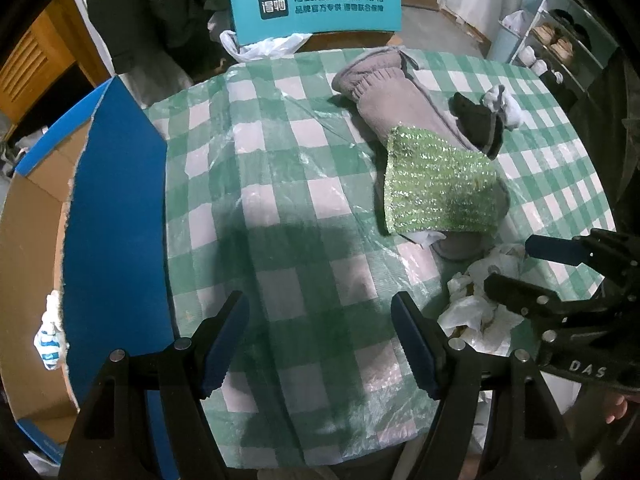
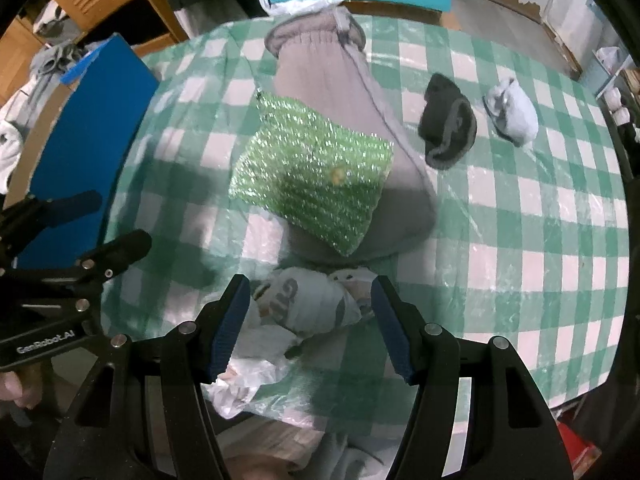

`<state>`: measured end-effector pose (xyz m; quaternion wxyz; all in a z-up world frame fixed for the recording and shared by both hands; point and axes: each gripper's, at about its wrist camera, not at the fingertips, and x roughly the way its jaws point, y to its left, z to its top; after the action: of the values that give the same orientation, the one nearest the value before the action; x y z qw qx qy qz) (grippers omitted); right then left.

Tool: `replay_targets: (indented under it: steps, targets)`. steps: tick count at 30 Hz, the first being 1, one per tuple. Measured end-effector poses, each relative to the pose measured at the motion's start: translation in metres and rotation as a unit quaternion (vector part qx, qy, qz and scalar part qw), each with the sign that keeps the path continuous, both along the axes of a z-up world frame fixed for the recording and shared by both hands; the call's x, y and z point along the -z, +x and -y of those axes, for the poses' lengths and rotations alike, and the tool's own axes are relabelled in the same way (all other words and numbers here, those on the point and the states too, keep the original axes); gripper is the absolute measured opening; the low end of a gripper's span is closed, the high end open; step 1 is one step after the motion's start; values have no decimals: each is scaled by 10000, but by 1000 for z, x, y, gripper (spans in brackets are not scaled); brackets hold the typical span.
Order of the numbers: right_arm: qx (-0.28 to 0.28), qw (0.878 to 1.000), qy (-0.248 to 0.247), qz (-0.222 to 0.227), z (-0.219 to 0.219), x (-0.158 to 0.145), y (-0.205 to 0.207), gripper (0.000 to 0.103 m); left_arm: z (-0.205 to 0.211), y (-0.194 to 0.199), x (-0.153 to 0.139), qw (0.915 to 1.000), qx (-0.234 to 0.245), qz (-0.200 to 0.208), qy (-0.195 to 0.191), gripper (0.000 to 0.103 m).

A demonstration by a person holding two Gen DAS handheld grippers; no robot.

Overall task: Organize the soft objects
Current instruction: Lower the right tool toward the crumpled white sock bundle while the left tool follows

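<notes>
A worktop (image 1: 304,208) covered with a green-and-white checked cloth under clear plastic film carries several soft things. A long grey fleece garment with a ribbed elastic cuff (image 2: 320,64) lies lengthwise down the middle. A sparkly green knitted square cloth (image 2: 312,172) rests on top of its lower half, with a small yellow speck on it. Right of the garment, in the right wrist view, a dark grey rolled sock (image 2: 448,128) lies on the cloth, and a pale blue-white balled sock (image 2: 514,114) sits just beyond it, the two apart. At the near edge of the worktop is a crumpled white plastic bag with grey printed lettering (image 2: 304,304), touching the end of the grey garment.

The right gripper (image 2: 310,328) hangs over that bag with its blue-padded fingers (image 2: 228,328) spread, one on each side of the bag's upper folds, not pressing on it. The left gripper (image 1: 318,344) hovers above bare checked cloth, its fingers (image 1: 224,344) also released and empty.

A blue-faced cardboard box with open flaps (image 1: 116,208) stands off the left edge of the worktop. A teal chair back with white printed characters (image 1: 316,8) stands at the far side.
</notes>
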<state>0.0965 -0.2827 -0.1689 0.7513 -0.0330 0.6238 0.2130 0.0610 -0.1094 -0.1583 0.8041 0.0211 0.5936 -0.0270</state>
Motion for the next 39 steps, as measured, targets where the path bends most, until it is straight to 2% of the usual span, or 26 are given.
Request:
replay_targets:
  steps: [4,9,18,24,29,36,39]
  targets:
    - [-107,9997,-231,-63,-3,11,-2,63,3,2,9,9999,28,-126,32,75]
    - [-286,9982,-520,90,2,13,-5,63,4,6,14,9998,-4,-186,-23,75]
    - [-32,9946,-1004,252,45,16,8,65,14,16,16,9998,32,-197,-83,75]
    - [298,9944,-995,195,74,19,21,65,24,23,13,9999,86,-111,-82,80]
    - [448,9924,-1114,261,92,22,33,65,33,30,11,9998,173,-71,-96,80]
    - [499,9916,-1138,356,111,28,44,65,39,40,11,9997,144,-83,-190,81]
    - [448,9888,-1321,532,111,33,58,65,43,46,13,9995,124,-131,-243,81]
